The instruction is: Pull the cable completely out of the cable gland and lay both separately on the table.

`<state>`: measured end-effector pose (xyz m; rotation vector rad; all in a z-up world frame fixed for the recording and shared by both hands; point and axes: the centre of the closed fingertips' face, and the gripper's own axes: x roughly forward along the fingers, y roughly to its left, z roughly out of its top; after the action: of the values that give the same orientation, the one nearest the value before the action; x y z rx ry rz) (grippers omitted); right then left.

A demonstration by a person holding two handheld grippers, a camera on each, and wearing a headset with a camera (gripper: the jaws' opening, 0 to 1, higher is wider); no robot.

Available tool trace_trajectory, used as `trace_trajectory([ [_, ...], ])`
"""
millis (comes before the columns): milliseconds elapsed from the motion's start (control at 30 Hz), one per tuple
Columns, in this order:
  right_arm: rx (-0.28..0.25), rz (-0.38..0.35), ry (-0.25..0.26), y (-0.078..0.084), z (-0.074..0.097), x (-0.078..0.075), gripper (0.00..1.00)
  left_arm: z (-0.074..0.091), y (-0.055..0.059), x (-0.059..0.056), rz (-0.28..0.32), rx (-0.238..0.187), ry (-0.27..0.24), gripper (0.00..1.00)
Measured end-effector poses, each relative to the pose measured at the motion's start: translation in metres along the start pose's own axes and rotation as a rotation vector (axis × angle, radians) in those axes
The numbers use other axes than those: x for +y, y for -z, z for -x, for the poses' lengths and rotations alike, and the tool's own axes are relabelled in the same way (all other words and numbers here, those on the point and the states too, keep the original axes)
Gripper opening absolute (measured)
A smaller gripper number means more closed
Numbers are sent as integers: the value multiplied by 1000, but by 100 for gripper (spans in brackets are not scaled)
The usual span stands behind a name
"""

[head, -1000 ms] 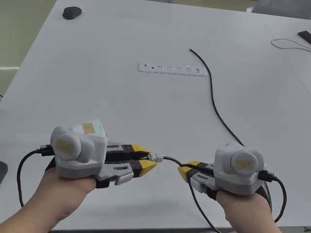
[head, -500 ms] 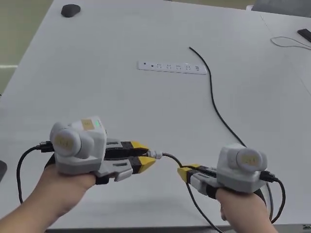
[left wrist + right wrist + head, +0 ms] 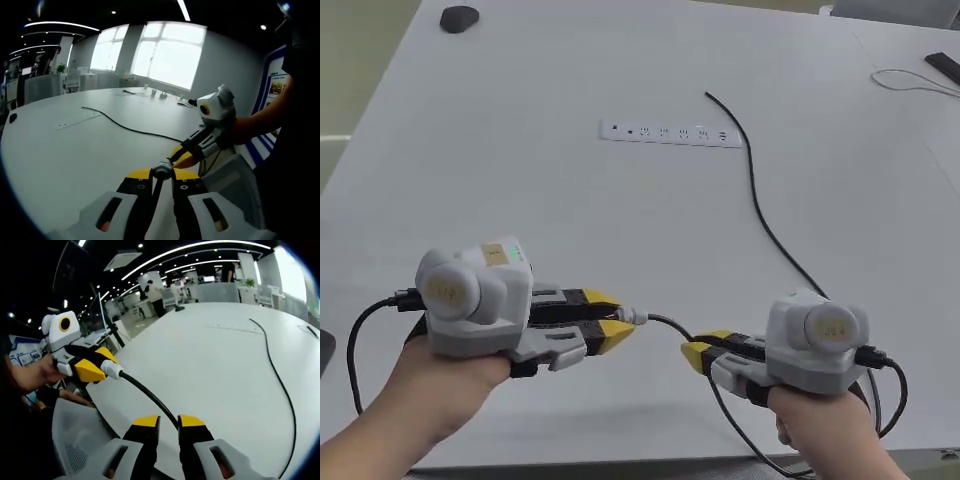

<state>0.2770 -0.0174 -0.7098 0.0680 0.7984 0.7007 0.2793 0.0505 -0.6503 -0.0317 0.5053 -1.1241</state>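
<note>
Jaws of the left gripper (image 3: pixel 618 318) are closed on the gland (image 3: pixel 634 317), a small pale fitting that pokes out just past the yellow tips. The cable (image 3: pixel 665 325), black, runs out of the gland's free end and sags in a short curve to the right gripper (image 3: pixel 695 352). That gripper's jaws are pinched nearly together with the cable caught between them. The cable sits in the gland, not pulled out. Past the right gripper it drops toward the near edge of the table (image 3: pixel 520 150).

Both grippers are held just above the table near its front edge, tips pointing at each other and close together. Gland and cable hang in the air between them and do not touch the surface.

Farther back lies a white strip (image 3: pixel 670 133), and a dark mouse (image 3: pixel 459 17) sits at the far left corner. A black line (image 3: pixel 760 215) crosses the table from beside the strip to behind the right gripper. I cannot tell whether it is the same cable.
</note>
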Motion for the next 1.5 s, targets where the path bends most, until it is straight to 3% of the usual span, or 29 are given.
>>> trace_trajectory([
  [67, -9, 14, 1, -8, 5, 7, 15, 0, 1, 1, -5, 3, -2, 15],
  [133, -44, 86, 2, -24, 9, 13, 18, 0, 0, 0, 4, -4, 3, 15],
  [233, -55, 231, 5, -40, 13, 25, 21, 0, 0, 1, 2, -4, 7, 15],
  [267, -51, 313, 12, -45, 14, 29, 21, 0, 0, 1, 3, -6, 8, 15],
  [400, -10, 579, 17, -48, 9, 41, 23, 0, -2, -1, 7, -10, 13, 15],
  [500, 19, 667, 35, -44, 5, 42, 22, 1, -3, -3, 13, -11, 17, 15],
  [600, 7, 746, 36, -48, 2, 48, 16, 2, -2, -4, 17, -10, 18, 15],
  [800, 4, 772, 24, -52, -2, 55, 11, 2, -3, -6, 17, -13, 21, 15],
  [833, 9, 804, 23, -52, -3, 56, 10, 2, -3, -6, 17, -13, 21, 15],
  [1100, 22, 805, 7, -47, -4, 56, 2, 0, -4, -6, 11, -10, 22, 15],
  [1500, 14, 670, 47, -50, -1, 37, 1, -2, -12, -6, 4, -28, 28, 15],
])
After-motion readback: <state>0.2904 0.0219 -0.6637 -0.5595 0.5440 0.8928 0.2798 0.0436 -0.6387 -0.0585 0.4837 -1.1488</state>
